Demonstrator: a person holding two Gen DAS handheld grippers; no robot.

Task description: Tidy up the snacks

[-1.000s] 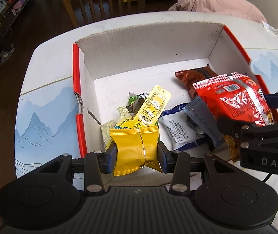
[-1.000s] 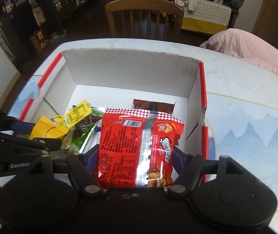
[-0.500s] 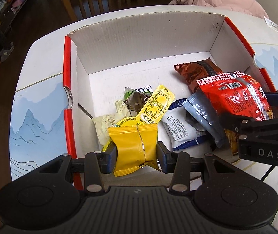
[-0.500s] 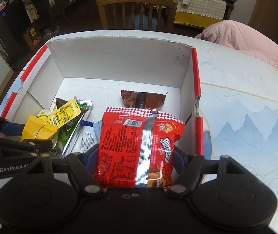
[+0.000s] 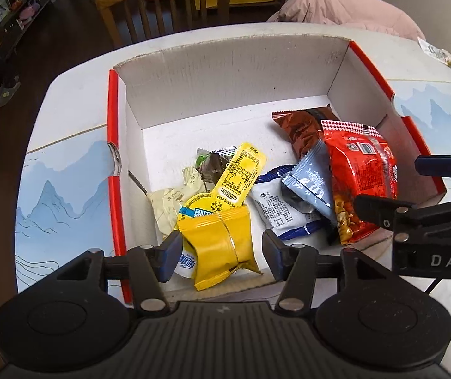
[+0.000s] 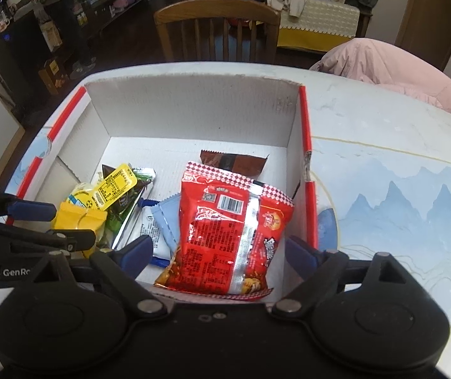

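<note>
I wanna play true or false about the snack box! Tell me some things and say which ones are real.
1. The red snack bag lies inside the cardboard box. True.
2. The right gripper squeezes the red bag. False: its jaws have just been opening and stand clear of it.
3. The yellow packet sits between the left gripper's jaws. True.
4. The box has blue edges. False: they are red.
5. A wooden chair stands beyond the table. True.

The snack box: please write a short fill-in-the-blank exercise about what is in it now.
1. The left gripper stands over a ____ packet.
2. The right gripper stands over a ____ bag.
3. The cardboard box has ____ edges.
4. Behind the table stands a wooden ____.

Missing words: yellow; red; red; chair
</note>
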